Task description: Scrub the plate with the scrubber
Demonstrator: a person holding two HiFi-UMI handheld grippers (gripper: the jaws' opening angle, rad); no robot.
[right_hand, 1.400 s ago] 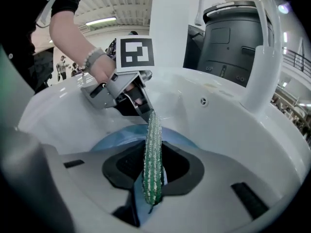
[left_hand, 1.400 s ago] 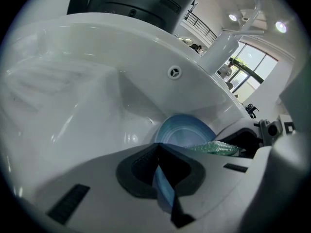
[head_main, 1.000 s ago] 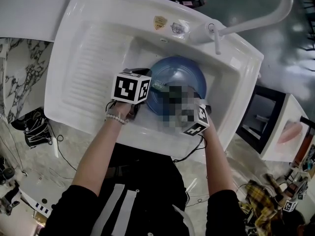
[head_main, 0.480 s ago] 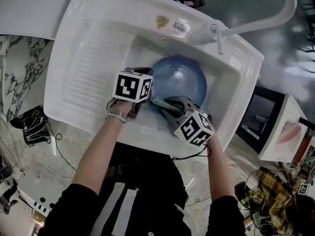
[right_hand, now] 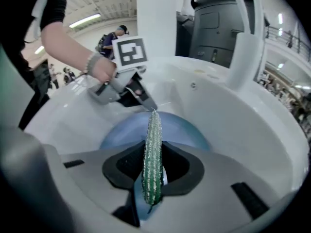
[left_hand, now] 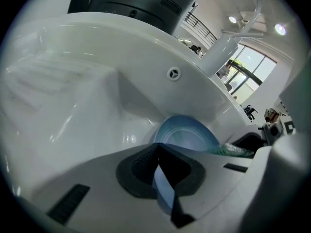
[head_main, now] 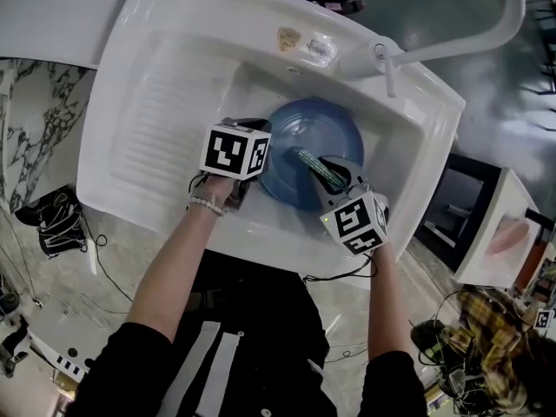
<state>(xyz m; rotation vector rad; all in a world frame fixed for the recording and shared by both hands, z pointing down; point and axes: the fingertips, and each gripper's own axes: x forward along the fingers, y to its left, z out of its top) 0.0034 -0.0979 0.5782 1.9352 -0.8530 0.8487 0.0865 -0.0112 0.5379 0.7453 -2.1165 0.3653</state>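
A round blue plate (head_main: 321, 142) rests tilted in the white sink basin (head_main: 395, 159). My left gripper (head_main: 263, 159) is shut on the plate's left rim; in the left gripper view the blue plate's rim (left_hand: 163, 183) runs between the shut jaws of the left gripper (left_hand: 158, 161). My right gripper (head_main: 328, 178) is shut on a flat green scrubber (head_main: 311, 167), which reaches over the plate's face. In the right gripper view the scrubber (right_hand: 153, 154) stands on edge in the right gripper (right_hand: 153, 174), over the plate (right_hand: 121, 130), its tip near the left gripper (right_hand: 141, 95).
A ribbed drainboard (head_main: 165, 102) fills the sink's left half. The faucet (head_main: 434, 46) arches over the back right corner. An overflow hole (left_hand: 174, 73) sits in the basin's back wall. The basin walls close in around the plate.
The right gripper has swung the scrubber from the plate's near left edge up toward its middle. The left gripper has kept its hold on the rim.
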